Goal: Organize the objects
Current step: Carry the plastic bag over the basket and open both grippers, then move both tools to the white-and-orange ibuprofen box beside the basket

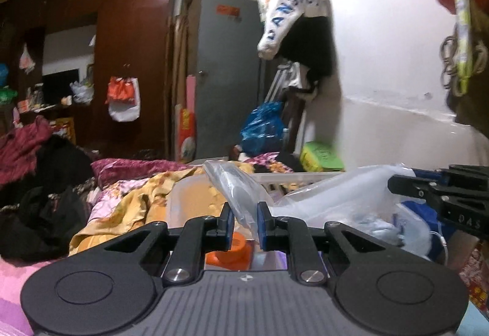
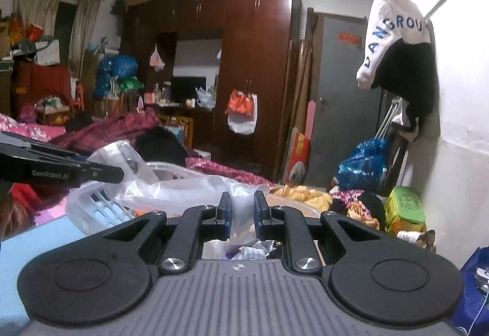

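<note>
Above the white basket (image 2: 91, 207) on the bed, each tool pinches an edge of the clear plastic bag (image 1: 336, 198): left gripper (image 1: 244, 223) and right gripper (image 2: 241, 213), jaws narrowly parted on film, apparently spreading its mouth so the contents can be sorted.

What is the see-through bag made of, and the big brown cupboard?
The see-through bag looks like thin, soft plastic: you can see through it, and it crinkles and shines. The big brown cupboard looks like dark wood or a wood-look board with a glossy coat, since a light glares off its door. Which one, the pictures cannot tell.
</note>
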